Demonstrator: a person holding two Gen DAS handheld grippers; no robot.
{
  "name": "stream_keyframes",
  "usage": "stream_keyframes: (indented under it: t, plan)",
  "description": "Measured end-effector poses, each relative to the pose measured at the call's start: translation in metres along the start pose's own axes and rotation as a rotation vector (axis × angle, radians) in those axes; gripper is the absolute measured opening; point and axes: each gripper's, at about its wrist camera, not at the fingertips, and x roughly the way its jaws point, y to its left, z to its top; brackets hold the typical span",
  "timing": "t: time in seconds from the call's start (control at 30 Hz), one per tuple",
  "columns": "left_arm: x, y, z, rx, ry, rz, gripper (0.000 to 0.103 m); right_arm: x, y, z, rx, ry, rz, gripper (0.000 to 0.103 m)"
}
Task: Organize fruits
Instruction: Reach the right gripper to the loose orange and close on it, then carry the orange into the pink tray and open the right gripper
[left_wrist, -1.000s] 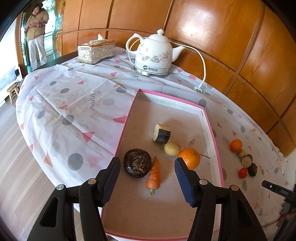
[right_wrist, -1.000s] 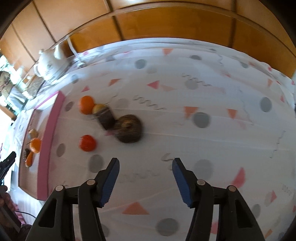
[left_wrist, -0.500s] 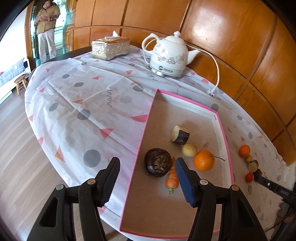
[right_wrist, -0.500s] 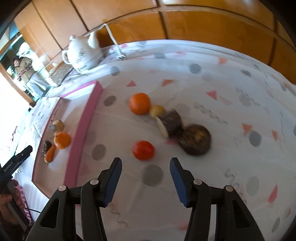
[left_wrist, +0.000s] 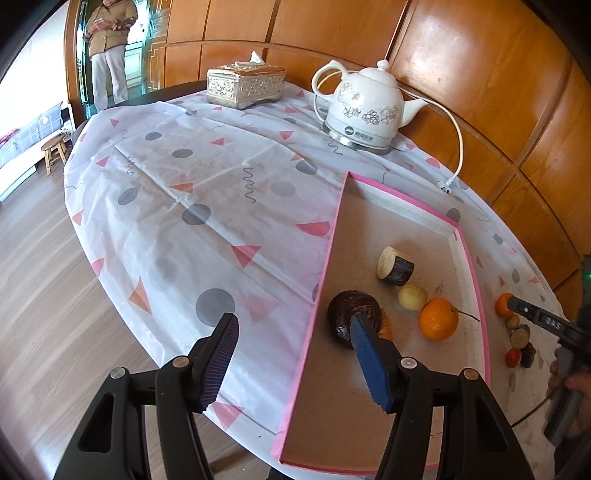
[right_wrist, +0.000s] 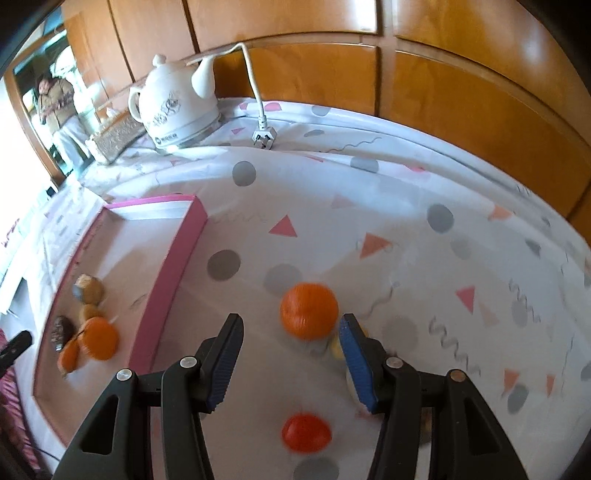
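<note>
Right gripper lines up on the loose orange

Both claws apart, empty; left gripper idles. Centre the orange, lower frame, between the pads before squeezing gently.

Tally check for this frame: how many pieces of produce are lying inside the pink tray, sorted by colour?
Orange: 2, the orange and the carrot, which is partly hidden
Pale yellow: 1, the small round fruit
Dark brown: 2, the cut stub and the round dark piece
Total: 5
</note>
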Motion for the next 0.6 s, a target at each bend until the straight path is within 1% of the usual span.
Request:
stream_keyframes:
  t: [0.03,0.1,0.13,0.2,0.23,0.27,0.5,0.6]
  plan:
    - [0.0,0.001,0.0,-0.003,0.001,0.003,0.064,0.005,0.001,0.002,-0.012,0.01,-0.002,0.055]
    - [0.001,0.002,0.0,-0.007,0.003,0.008,0.064,0.015,0.005,0.006,-0.045,0.02,-0.042,0.056]
    - [0.001,0.003,0.0,-0.01,0.004,0.01,0.064,0.018,0.005,0.007,-0.049,0.027,-0.046,0.055]
    - [0.001,0.004,-0.001,-0.018,0.005,0.014,0.066,0.026,0.001,0.007,-0.036,0.051,-0.035,0.05]
    - [0.001,0.005,-0.002,-0.022,0.006,0.017,0.067,0.031,-0.001,0.006,-0.029,0.062,-0.034,0.041]
    - [0.001,0.005,-0.003,-0.025,0.007,0.019,0.067,0.034,-0.002,0.005,-0.025,0.069,-0.039,0.037]
    - [0.002,0.008,-0.008,-0.038,0.012,0.033,0.068,0.033,-0.002,0.002,-0.03,0.058,-0.043,0.037]
    - [-0.001,0.007,-0.008,-0.04,0.005,0.032,0.069,0.025,0.002,0.001,-0.019,0.047,-0.007,0.037]
